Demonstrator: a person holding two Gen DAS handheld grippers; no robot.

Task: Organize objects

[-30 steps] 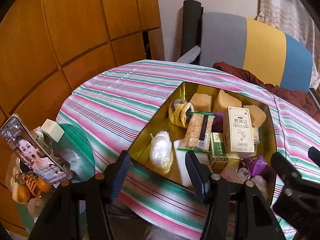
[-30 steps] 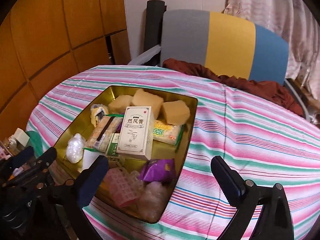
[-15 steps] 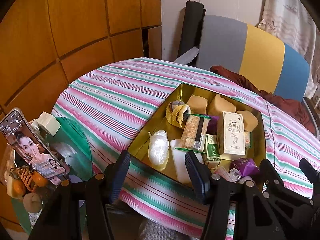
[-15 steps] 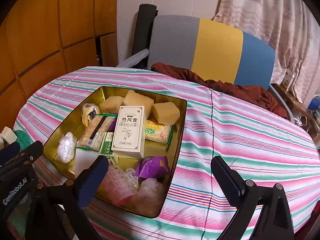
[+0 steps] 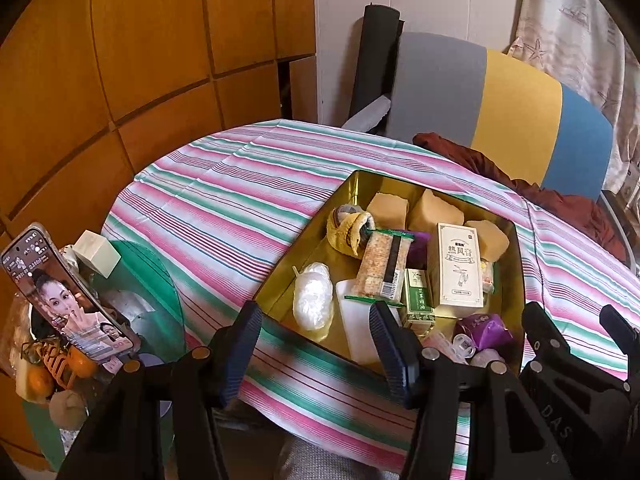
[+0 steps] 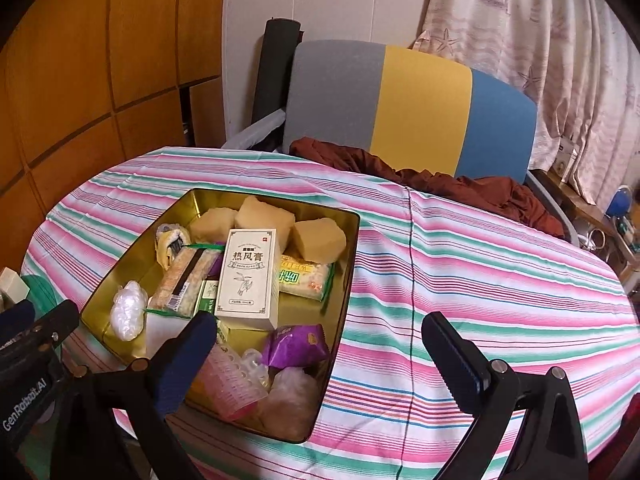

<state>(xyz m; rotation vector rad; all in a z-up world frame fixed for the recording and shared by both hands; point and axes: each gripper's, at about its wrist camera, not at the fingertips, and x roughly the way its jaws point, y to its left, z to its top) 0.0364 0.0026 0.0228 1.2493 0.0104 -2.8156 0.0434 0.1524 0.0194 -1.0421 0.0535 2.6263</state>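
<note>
Both claws, left (image 5: 316, 346) and right (image 6: 320, 354), hang wide open and empty just short of the tin (image 6: 352, 240), and the white box (image 6: 250, 276) dead ahead of the right one looks light, stiff cardboard, so I'd pinch its long sides.

One gold tin (image 6: 352, 240) is seen on the tabletop (image 6: 480, 280). In it are counted three tan sponge blocks (image 6: 320, 242), one upright cream carton (image 6: 248, 276), one small green box (image 5: 418, 300), one purple packet (image 6: 296, 346), one long cracker pack (image 6: 186, 280), one yellow-green snack pack (image 6: 306, 278), one pink ridged container (image 6: 232, 384) and one white plastic bundle (image 6: 128, 314). One phone (image 5: 64, 296) and two oranges (image 5: 40, 380) are seen beside the tabletop.
</note>
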